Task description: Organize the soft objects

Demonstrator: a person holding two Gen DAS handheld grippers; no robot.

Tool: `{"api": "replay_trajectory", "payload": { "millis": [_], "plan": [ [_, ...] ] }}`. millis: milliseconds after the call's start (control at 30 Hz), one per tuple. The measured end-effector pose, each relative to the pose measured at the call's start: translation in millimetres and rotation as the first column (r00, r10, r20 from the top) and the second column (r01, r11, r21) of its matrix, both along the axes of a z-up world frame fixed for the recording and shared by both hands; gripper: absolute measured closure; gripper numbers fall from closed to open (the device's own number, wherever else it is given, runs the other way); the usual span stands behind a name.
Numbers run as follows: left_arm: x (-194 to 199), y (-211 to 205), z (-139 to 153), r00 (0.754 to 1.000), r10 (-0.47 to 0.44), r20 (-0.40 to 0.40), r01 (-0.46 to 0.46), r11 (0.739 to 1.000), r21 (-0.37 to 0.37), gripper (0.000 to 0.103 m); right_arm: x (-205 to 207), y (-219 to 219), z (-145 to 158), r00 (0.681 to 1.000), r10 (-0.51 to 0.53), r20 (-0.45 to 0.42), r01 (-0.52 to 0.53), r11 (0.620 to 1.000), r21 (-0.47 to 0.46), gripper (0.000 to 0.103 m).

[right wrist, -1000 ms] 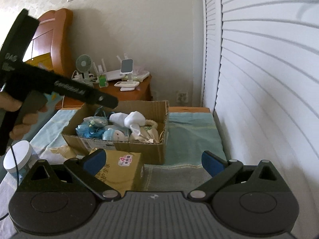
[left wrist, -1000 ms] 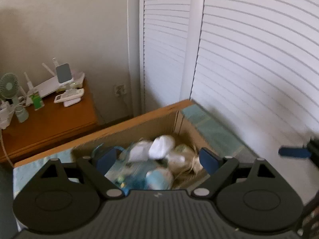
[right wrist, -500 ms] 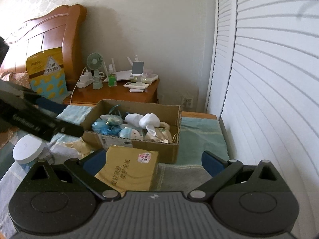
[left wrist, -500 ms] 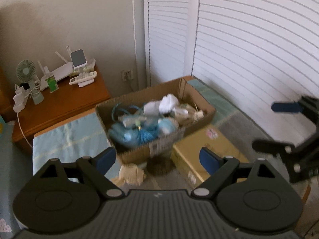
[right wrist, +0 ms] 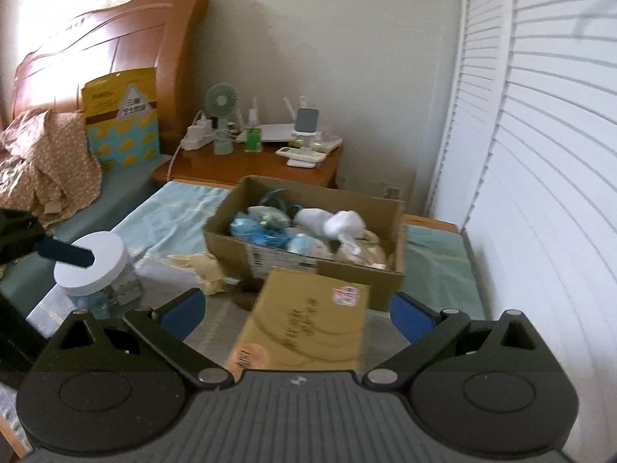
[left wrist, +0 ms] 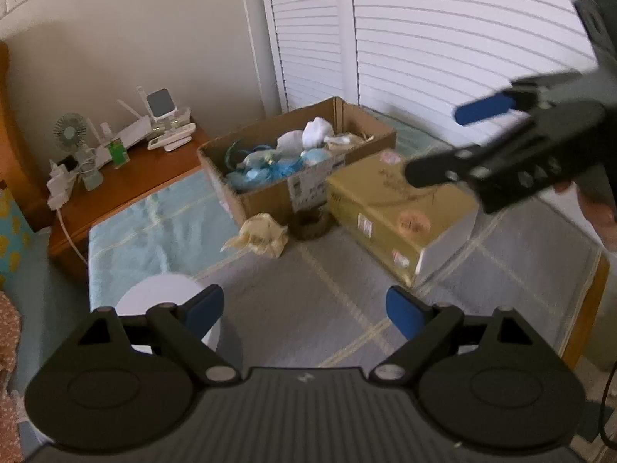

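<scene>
An open cardboard box (left wrist: 270,196) (right wrist: 347,270) holds several soft toys, white and blue (left wrist: 304,142) (right wrist: 331,223). A cream soft object (left wrist: 260,233) (right wrist: 202,268) lies on the cloth in front of the box, with a dark round object (left wrist: 308,225) beside it. My left gripper (left wrist: 304,308) is open and empty, held well back above the grey cloth. My right gripper (right wrist: 295,310) is open and empty above a yellow box (right wrist: 304,332) (left wrist: 401,208). The right gripper also shows at the right of the left wrist view (left wrist: 486,142).
A jar with a white lid (right wrist: 96,266) (left wrist: 166,297) stands at the left on the cloth. A wooden nightstand (right wrist: 250,162) (left wrist: 127,177) carries a fan, chargers and a router. White louvred doors (right wrist: 540,154) run along the right. A bed with a wooden headboard (right wrist: 108,50) is at the left.
Both grippers have pulled back and up from the cardboard box, so more of the table shows. The left gripper has left the box and stays open and empty.
</scene>
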State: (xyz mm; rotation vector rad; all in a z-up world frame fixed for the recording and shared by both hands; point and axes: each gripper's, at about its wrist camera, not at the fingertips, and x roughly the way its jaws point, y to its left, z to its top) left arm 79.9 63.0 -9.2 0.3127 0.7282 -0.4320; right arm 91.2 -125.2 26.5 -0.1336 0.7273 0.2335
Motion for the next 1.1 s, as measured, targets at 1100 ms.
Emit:
{"api": "replay_trajectory", "payload": {
  "millis": [1100],
  "plan": [
    [6.7, 83.4, -30.8, 0.999, -0.024, 0.023, 0.027, 0.992, -0.121, 0.007, 77.6, 137.7, -84.8, 0.993, 0.05, -0.105, -0.069, 0.981, -0.181, 0.039]
  ]
}}
